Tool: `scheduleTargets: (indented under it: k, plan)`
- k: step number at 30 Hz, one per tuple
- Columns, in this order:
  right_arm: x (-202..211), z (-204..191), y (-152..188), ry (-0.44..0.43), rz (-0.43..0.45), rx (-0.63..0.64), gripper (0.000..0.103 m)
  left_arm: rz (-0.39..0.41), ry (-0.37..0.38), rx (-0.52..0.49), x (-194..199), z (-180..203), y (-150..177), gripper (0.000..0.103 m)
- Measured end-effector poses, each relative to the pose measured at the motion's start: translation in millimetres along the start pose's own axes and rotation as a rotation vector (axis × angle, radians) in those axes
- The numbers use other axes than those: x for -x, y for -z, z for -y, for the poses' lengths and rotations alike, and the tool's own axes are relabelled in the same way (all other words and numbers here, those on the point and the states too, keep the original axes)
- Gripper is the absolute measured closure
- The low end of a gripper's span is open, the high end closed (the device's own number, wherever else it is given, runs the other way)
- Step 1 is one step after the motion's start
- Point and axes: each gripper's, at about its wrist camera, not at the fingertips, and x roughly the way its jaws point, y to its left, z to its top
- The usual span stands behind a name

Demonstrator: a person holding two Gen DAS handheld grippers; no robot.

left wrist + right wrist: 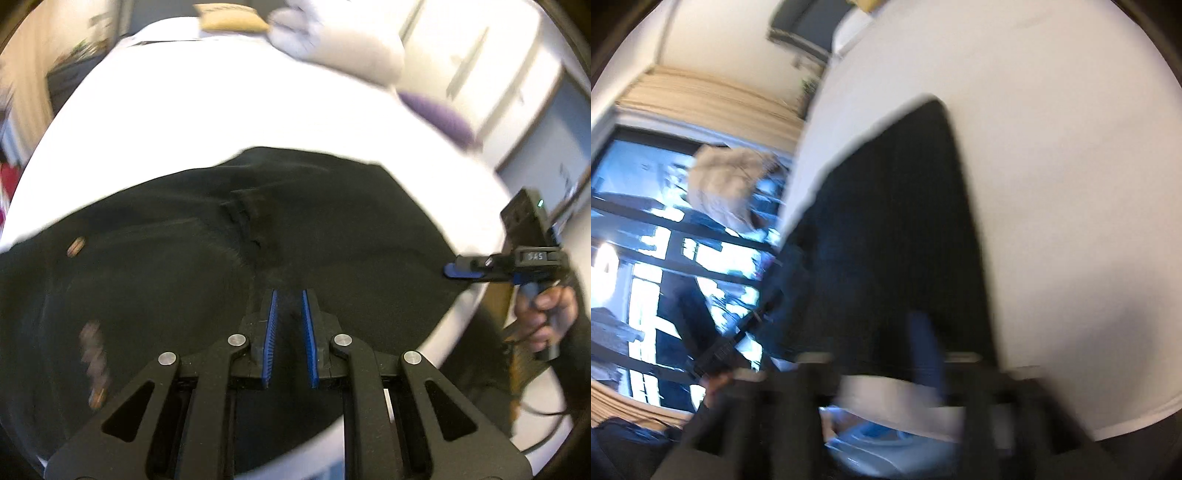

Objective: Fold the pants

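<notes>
Right now the black pants (229, 236) lie spread over a white bed (207, 107), filling the middle and lower left of the left wrist view. A fly seam runs down their middle, and small coppery rivets show blurred at the left side of the cloth. The left gripper (290, 299) sits low in the centre of that frame, directly over the dark fabric, its two blue-lined fingers (271, 332) standing apart with a clear gap between them and nothing held.

At the right edge of the same view, the right gripper (452, 270) reaches in sideways, held by a hand (546, 314). Its blue tip sits at the right border of the pants, near where black cloth meets white sheet; whether its fingers are parted or pressed together I cannot tell.

From the right wrist view, heavily blurred, the pants (897, 229) stretch as a long dark band up the centre of the frame across the bed (1052, 184). One blue finger (927, 347) shows smeared at lower centre. A window (646, 221) fills the left side, and a pale bundle (727, 184) hangs before it.

Pillows (332, 40) lie at the top of the left wrist view.
</notes>
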Motion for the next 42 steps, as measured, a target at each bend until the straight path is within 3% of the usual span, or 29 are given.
scheduleTargets:
  k: [1, 3, 5, 9, 13, 14, 17, 18, 22, 27, 37, 38, 42]
  plan:
    - [5, -7, 0, -0.020, 0.043, -0.005, 0.019, 0.006, 0.009, 0.045, 12, -11, 8, 0.090]
    - [7, -24, 0, -0.079, 0.109, 0.008, 0.017, 0.024, 0.022, 0.146, 34, -35, 22, 0.090]
    - [-4, -33, -2, -0.118, 0.088, 0.013, 0.017, 0.057, 0.027, 0.245, 57, -61, 37, 0.090]
    - [-44, -32, -7, -0.063, -0.004, -0.013, 0.019, 0.148, 0.016, 0.416, 104, -105, 71, 0.090]
    - [-58, -32, -7, 0.035, -0.025, 0.008, 0.021, 0.231, -0.007, 0.600, 139, -147, 107, 0.087]
    - [-58, -37, -8, 0.057, -0.034, 0.018, 0.021, 0.249, -0.006, 0.651, 145, -157, 116, 0.078]
    - [-58, -55, -9, 0.082, -0.054, 0.036, 0.020, 0.315, -0.019, 0.761, 164, -181, 137, 0.021]
    - [-58, -62, -9, 0.048, -0.052, 0.040, 0.020, 0.344, -0.023, 0.794, 166, -186, 141, 0.018]
    - [-67, -91, -11, -0.091, -0.042, 0.064, 0.021, 0.356, 0.094, 0.894, 158, -198, 148, 0.018]
    - [-98, -114, -16, -0.191, -0.103, 0.056, 0.022, 0.285, 0.205, 1.002, 130, -210, 155, 0.018]
    - [-151, -135, -43, -0.127, -0.258, 0.079, 0.022, 0.348, 0.255, 1.051, 101, -228, 151, 0.019]
    - [-155, -135, -45, -0.122, -0.266, 0.076, 0.022, 0.347, 0.256, 1.047, 98, -230, 148, 0.024]
    - [-177, -137, -52, -0.058, -0.331, 0.096, 0.022, 0.308, 0.285, 1.061, 86, -238, 136, 0.075]
